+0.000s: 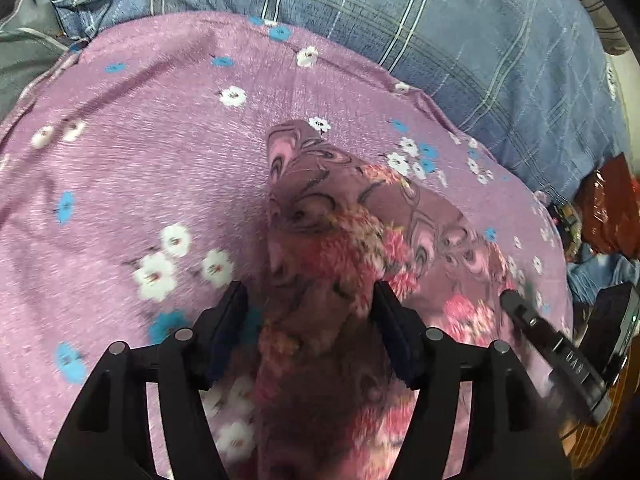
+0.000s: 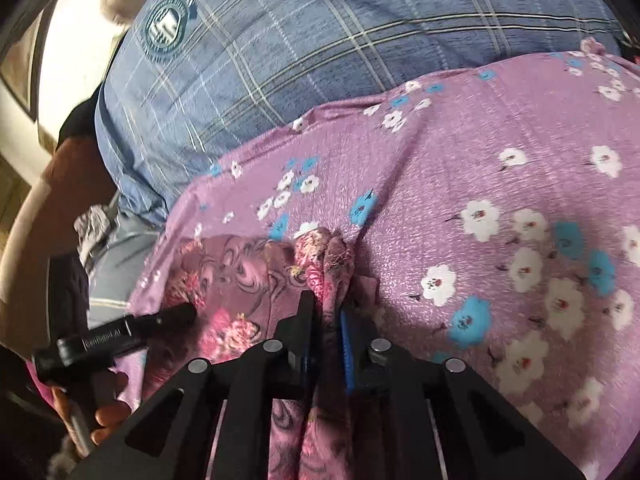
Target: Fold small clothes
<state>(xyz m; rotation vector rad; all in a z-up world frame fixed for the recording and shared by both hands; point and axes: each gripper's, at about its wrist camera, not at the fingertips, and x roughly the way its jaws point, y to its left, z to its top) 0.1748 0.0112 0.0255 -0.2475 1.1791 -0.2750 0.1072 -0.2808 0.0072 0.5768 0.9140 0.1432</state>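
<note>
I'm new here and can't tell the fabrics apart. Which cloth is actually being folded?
Find the big lilac sheet dotted with white and blue flowers. On it lies the small garment: mauve, with dark swirls and pink blossoms. The right hand-held gripper pinches a bunched fold of it, unlike the blue plaid quilt behind.

A lilac flowered sheet (image 1: 120,152) is lying spread out, a blue checked quilt (image 2: 320,40) is bunching up behind it, touching its far edge.

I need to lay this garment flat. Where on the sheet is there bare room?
Left of the floral garment, the purple sheet lies bare up to the blue plaid quilt. It is crowded on the right: right hand-held gripper, clutter past the sheet's edge.
</note>
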